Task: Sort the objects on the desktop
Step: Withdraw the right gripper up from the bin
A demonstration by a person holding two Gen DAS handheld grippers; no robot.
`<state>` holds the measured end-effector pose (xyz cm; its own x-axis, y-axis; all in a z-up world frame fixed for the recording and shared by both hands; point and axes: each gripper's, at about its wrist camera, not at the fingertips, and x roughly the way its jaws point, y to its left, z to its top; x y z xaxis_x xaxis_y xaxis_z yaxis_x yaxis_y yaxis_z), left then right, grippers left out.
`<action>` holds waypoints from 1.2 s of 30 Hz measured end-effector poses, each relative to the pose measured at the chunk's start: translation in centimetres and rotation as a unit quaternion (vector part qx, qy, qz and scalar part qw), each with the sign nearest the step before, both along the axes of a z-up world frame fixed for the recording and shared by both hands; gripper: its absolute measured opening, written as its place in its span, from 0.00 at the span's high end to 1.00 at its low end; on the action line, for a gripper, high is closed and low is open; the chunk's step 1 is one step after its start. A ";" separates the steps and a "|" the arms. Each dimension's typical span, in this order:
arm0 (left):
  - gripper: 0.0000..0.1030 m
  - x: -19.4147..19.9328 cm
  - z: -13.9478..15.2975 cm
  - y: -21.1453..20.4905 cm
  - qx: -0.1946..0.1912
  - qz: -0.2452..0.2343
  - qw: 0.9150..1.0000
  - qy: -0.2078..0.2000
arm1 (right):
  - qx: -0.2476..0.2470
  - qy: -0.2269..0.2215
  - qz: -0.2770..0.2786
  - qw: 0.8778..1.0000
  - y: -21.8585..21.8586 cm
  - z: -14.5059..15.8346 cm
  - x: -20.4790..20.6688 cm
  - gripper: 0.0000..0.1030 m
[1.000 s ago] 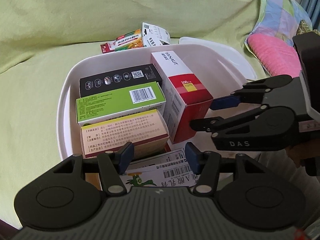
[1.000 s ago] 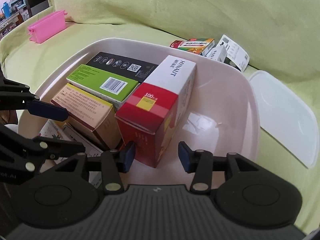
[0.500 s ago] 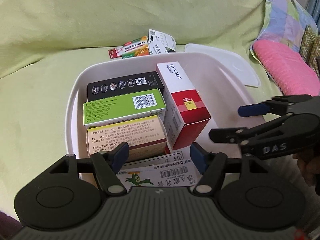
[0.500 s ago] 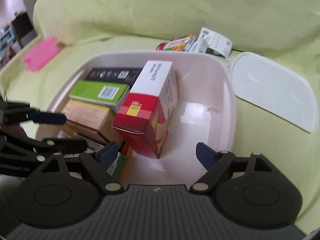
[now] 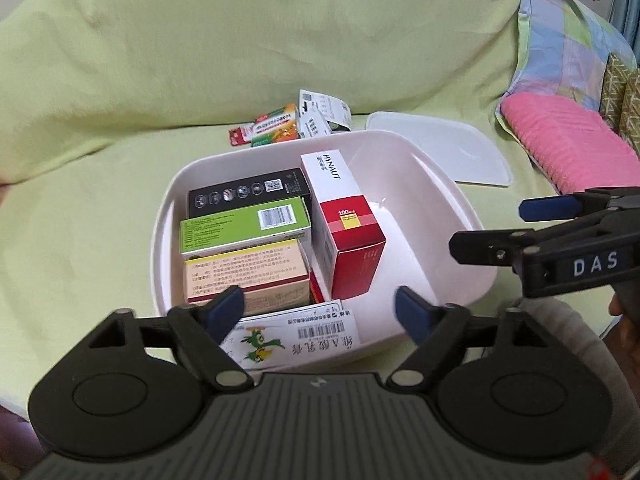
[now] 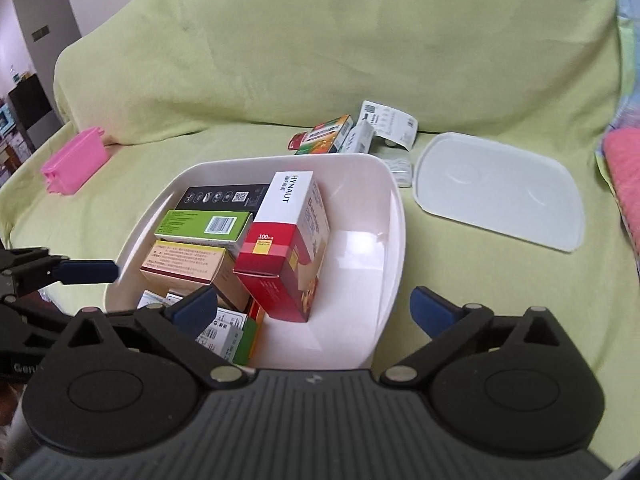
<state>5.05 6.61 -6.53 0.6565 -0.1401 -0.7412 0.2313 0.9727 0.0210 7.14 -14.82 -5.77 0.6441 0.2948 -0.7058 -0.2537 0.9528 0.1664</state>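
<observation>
Left claw (image 5: pixel 320 306) spread wide and empty, hovering over the near rim of the white rounded plastic tub (image 5: pixel 448 204) on the green-covered sofa (image 5: pixel 80 208). Right claw (image 6: pixel 314 304) likewise wide, empty, above the tub's near edge. Inside, along the left: black box (image 5: pixel 248 192), green barcode box (image 5: pixel 244 224), peach box (image 5: pixel 246 276), side by side; red-and-white HYNAUT carton (image 5: pixel 344 220) upright beside them. Behind the tub, touching nothing inside: small orange-green box (image 6: pixel 326 134) and white paper labels (image 6: pixel 384 120). Translucent lid (image 6: pixel 500 190) flat to the right.
</observation>
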 end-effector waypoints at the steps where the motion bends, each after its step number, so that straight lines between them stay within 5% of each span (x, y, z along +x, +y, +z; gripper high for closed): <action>1: 0.11 -0.4 0.1 0.0 0.003 0.004 1.000 -0.003 | 0.002 0.000 -0.002 1.000 0.0 0.2 -0.2 0.01; 12: 0.02 -3.9 2.0 0.2 -0.016 0.018 0.999 -0.034 | -0.052 -0.044 -0.014 0.998 1.5 2.4 -4.0 0.01; 19: 0.02 -5.7 3.4 -0.3 0.027 0.042 0.994 -0.093 | -0.012 -0.079 -0.037 0.996 0.6 3.8 -4.6 0.01; 25: 0.02 -5.6 3.1 -0.2 0.015 0.043 0.996 -0.080 | 0.058 -0.064 -0.047 0.995 -1.2 3.5 -4.7 0.01; 36: 0.02 -4.7 1.9 -0.1 0.010 0.043 0.998 -0.052 | 0.032 -0.006 -0.068 0.997 -0.7 1.5 -3.6 0.01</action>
